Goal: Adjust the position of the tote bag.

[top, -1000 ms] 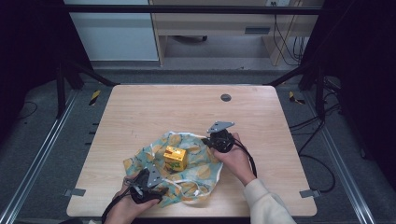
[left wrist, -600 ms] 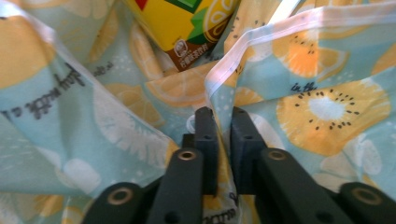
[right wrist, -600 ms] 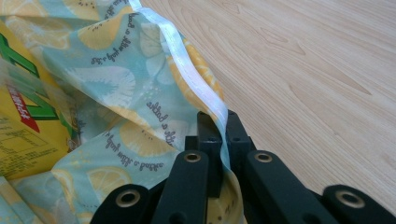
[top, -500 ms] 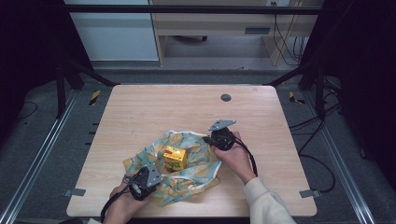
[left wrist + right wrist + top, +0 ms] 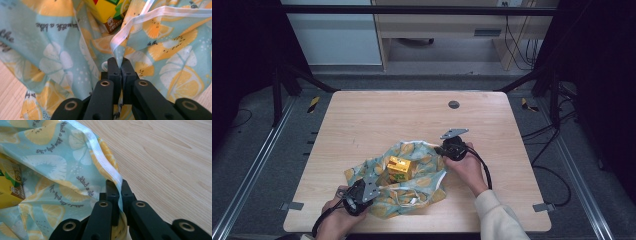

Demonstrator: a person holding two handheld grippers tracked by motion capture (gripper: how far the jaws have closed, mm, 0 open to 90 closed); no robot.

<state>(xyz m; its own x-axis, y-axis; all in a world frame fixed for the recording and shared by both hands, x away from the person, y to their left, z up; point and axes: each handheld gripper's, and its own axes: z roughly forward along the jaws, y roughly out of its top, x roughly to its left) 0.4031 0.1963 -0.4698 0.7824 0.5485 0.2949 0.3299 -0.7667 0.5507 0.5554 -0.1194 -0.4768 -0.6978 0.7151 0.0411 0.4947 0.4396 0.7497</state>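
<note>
Pale wooden table (image 5: 377, 120): both grippers, left gripper (image 5: 119, 65) and right gripper (image 5: 117, 185), pinch the lemon-print cloth (image 5: 422, 155) hems at lower centre; uneven lifting risks tipping the yellow carton (image 5: 399, 168).

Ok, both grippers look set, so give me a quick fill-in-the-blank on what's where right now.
1. The yellow carton sits on the lemon-print ____.
2. The left gripper has its jaws shut on the cloth's white-trimmed ____.
3. The right gripper has its jaws ____ on the cloth.
4. The cloth lies on a ____ table.

Missing words: cloth; edge; shut; wooden
</note>
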